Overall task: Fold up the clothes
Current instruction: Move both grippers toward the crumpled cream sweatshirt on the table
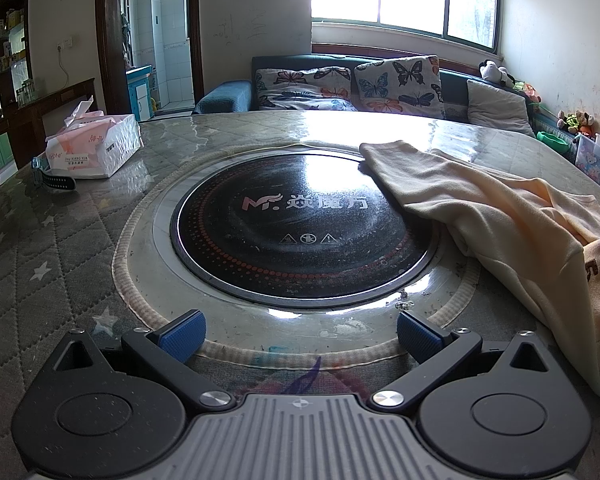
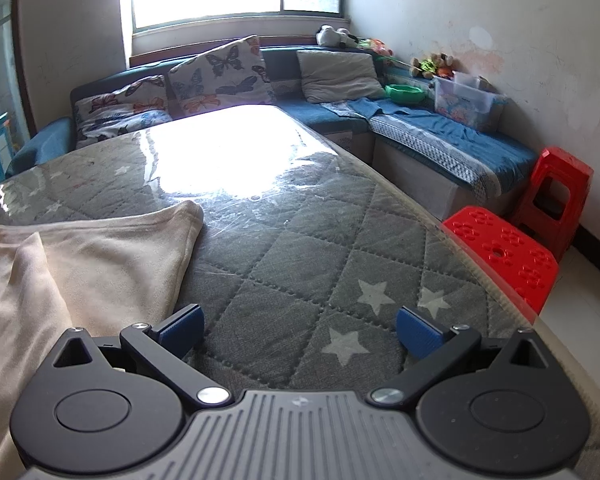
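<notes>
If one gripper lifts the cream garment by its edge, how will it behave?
The cream garment already lies in soft folds, so it will probably hang limp and floppy. It looks thin, so likely light. It lies partly on the glossy black cooktop and the shiny table cover, so a push may slide or bunch it.

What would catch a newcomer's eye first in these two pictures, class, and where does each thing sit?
First, the cream garment sprawled unfolded on the quilted table, one end draped over the edge of the round black cooktop set into the table's middle. Next, both open claws, left claw and right claw, empty in the foreground. Beyond the table's right edge stand red plastic stools.
</notes>
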`<state>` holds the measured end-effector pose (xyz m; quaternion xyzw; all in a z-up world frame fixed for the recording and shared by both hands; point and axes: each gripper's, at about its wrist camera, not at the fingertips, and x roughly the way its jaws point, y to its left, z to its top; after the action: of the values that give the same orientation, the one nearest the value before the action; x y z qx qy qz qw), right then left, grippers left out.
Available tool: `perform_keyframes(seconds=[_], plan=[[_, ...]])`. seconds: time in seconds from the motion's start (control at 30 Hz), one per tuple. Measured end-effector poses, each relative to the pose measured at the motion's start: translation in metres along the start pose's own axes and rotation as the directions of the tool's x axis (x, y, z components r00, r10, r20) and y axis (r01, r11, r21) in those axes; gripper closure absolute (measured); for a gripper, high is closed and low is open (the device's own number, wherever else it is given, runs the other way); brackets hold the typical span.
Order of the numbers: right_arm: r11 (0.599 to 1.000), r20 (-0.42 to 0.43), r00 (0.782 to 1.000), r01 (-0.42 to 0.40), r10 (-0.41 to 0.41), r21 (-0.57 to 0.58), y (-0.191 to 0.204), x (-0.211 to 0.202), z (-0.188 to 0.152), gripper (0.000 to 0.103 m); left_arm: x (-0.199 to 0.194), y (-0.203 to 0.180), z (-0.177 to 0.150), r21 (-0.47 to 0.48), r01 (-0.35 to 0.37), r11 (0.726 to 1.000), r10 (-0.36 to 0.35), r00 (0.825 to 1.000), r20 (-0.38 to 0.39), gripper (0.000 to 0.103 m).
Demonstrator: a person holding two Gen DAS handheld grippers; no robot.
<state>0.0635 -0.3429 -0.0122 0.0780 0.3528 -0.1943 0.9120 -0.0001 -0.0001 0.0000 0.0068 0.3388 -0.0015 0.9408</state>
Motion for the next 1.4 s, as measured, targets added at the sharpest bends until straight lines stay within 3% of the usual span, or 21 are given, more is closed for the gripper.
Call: perform_keyframes(seconds=[0.17,0.5,1.4], plan=[[0.999,0.041,0.999,0.028,-0.026,-0.041,-0.004,-0.010,-0.005,0.000,0.000,-0.001,0.000,0.003,-0.002,1.000,0.002,1.000,0.000,0.000],[0.994,0.127,0.990,-0.056,0.068,-0.094,-0.017,-0.063,-0.028,0.000,-0.002,-0.003,0.001,0.002,-0.009,1.000,0.009,1.000,-0.013,0.000],[0.960,0.122,0.966,-0.204,0.229,-0.193,0.008,-0.128,-0.070,0.000,-0.047,-0.052,-0.010,0.024,0.036,0.999,-0.035,0.998,-0.054,0.000]])
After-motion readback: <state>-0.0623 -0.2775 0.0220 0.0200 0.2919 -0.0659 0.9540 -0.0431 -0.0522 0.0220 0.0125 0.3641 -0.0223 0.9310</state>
